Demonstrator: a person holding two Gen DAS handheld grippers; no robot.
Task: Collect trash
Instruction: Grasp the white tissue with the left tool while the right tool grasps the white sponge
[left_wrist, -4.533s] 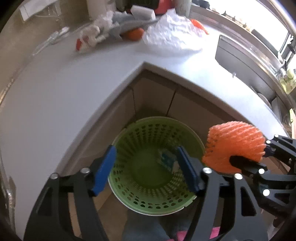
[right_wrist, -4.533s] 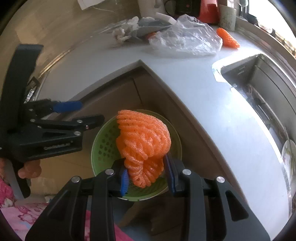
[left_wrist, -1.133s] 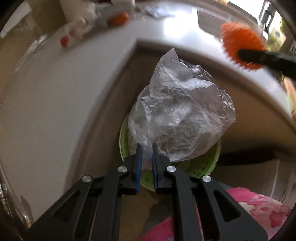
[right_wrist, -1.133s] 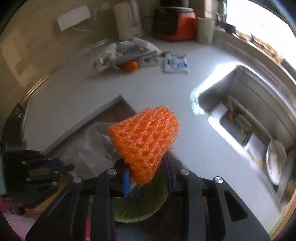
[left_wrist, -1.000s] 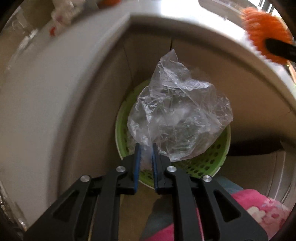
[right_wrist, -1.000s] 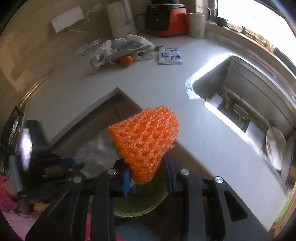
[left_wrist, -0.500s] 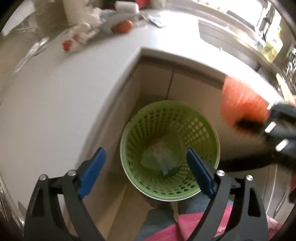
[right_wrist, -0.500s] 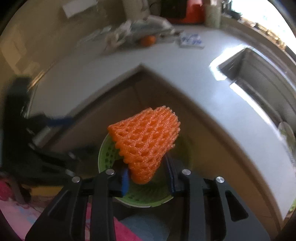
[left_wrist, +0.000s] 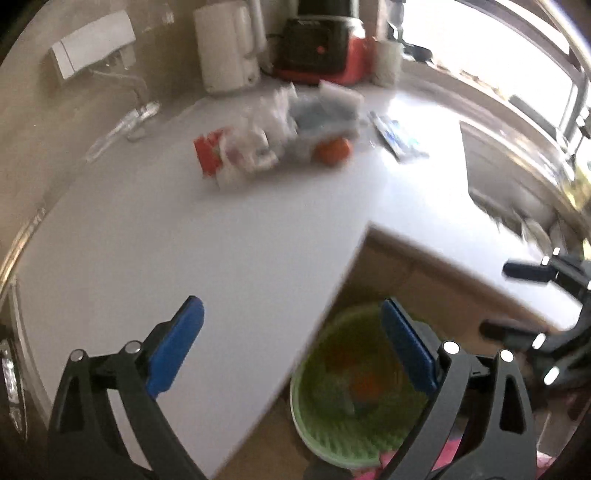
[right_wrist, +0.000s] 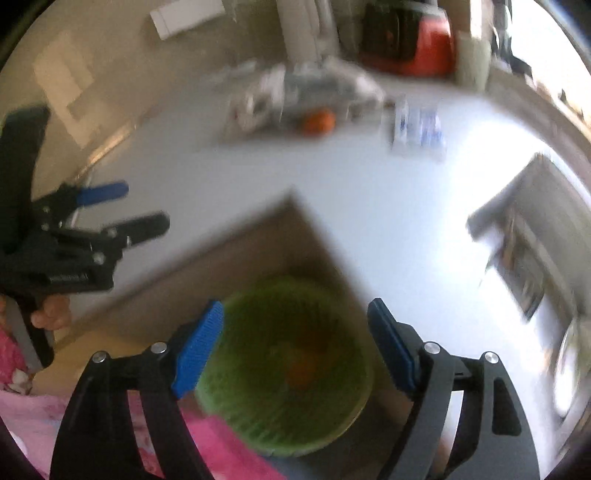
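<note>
The left hand-held gripper (left_wrist: 291, 345) was spread wide with nothing between its blue pads, its jaws having just been opening. One pad hung over the white desk (left_wrist: 207, 236), the other over the green perforated basket (left_wrist: 332, 417). The right hand-held gripper (right_wrist: 295, 345) was also spread and empty, its jaws having just been opening too, and it framed the same basket (right_wrist: 258, 369) directly below. Inside the basket lay a blurred orange shape, seemingly the orange foam net (right_wrist: 301, 369), with something pale beside it that was too smeared to name.

The basket stood on the floor in the inner corner of the L-shaped desk, close under the desk's pale edge, with beige cabinet fronts (left_wrist: 402, 273) behind it. A pink patterned garment (right_wrist: 33, 406) showed at the lower left, next to the person's hand (right_wrist: 51, 312) on the left gripper's handle.

The near part of the desk was bare and open. Well beyond it, toward the back wall, sat a loose heap of crumpled wrappers and plastic (left_wrist: 266, 140) touching a round orange fruit (left_wrist: 332, 150), and a flat printed packet (left_wrist: 397, 136) lay just to its right. A white kettle (left_wrist: 227, 48) and a red-and-black appliance (left_wrist: 321, 44) stood at the wall. The sink (right_wrist: 532, 251) was sunk into the desk on the right.
</note>
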